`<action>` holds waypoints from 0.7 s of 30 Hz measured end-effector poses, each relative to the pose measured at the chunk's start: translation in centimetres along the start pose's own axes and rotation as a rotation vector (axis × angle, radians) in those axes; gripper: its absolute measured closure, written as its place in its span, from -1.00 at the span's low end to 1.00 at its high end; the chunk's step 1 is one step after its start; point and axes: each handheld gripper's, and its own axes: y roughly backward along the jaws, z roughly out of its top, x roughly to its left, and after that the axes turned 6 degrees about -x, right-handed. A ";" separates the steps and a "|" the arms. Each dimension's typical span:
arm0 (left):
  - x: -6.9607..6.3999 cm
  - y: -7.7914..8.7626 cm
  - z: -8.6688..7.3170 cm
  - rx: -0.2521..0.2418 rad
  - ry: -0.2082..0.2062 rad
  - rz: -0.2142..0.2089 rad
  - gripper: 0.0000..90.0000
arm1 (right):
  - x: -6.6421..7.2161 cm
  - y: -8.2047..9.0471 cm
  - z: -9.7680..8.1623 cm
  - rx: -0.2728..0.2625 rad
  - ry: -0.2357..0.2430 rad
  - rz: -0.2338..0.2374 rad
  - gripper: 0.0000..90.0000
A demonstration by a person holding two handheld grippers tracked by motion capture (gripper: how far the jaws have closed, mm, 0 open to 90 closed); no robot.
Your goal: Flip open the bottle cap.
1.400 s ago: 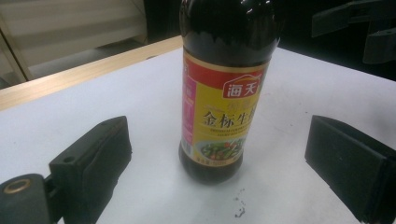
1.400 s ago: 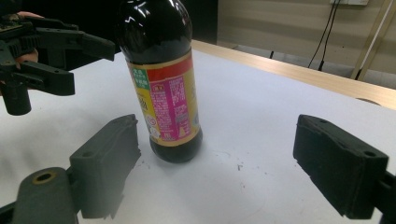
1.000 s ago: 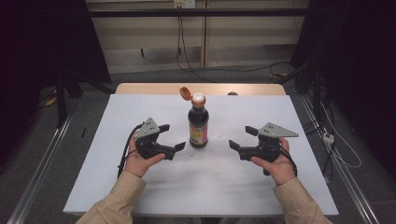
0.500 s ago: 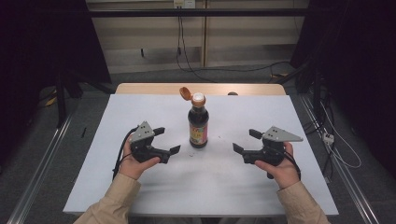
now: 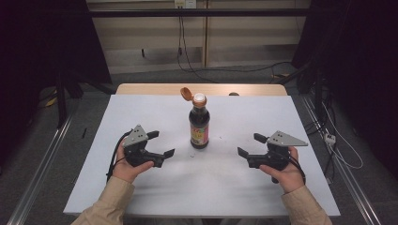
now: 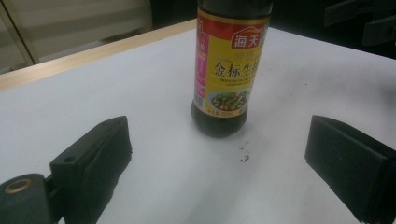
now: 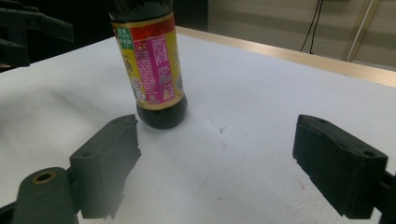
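A: Where is the bottle [image 5: 199, 123] sitting?

B: It is standing upright mid-table [image 5: 155, 112], dark glass with a glossy yellow label and its orange flip cap [image 5: 187, 93] hanging open.

A: And the grippers?

B: The left gripper [image 5: 161, 144] and right gripper [image 5: 248, 145] are resting on either side of it, blocky matte-black jaws gaping apart, gripping nothing.
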 end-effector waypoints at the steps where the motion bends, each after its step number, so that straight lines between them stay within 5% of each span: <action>1: 0.1 0.1 -0.1 0.001 -0.002 0.004 -0.85 | 0.0 0.1 -0.1 0.002 -0.001 -0.001 -0.69; 21: 0.9 2.5 -1.3 0.010 0.019 0.040 -0.85 | -0.7 1.7 -1.8 0.015 -0.010 -0.029 -0.70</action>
